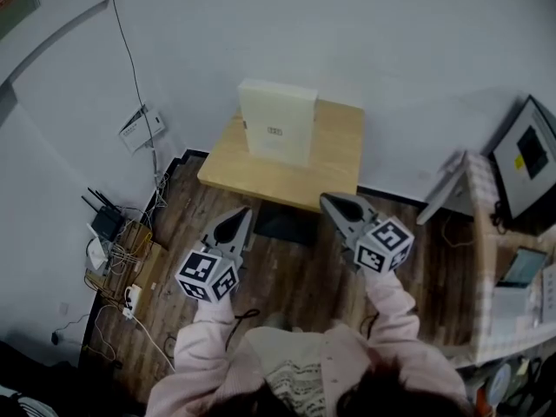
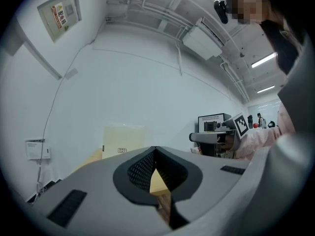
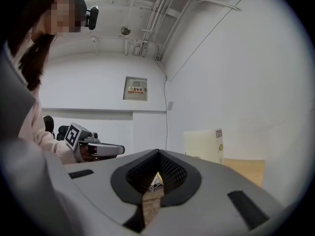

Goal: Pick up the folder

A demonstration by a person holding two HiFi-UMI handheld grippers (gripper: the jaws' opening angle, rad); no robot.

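folder (image 1: 278, 122): cream, boxy, upright at rear of small wooden table (image 1: 334, 170), against white wall (image 1: 391, 50) | left gripper (image 1: 236, 224), right gripper (image 1: 333, 202): jaws closed, empty, short of table's front edge | bare plank floor (image 1: 295, 276) between

Both tools are grey wedges narrowing to a dark tip: the left gripper (image 1: 243, 214) and the right gripper (image 1: 327, 200). At its near end each carries a white cube printed with black square markers, the left cube (image 1: 207, 275) and the right cube (image 1: 384, 246). The pads (image 2: 142, 168) are black with a fine mesh texture. The left sleeve (image 1: 195, 354) and right sleeve (image 1: 395, 320) are pale pink, over a light patterned top (image 1: 291, 376). A small black head camera (image 3: 91, 16) sits beside dark hair (image 1: 382, 398)
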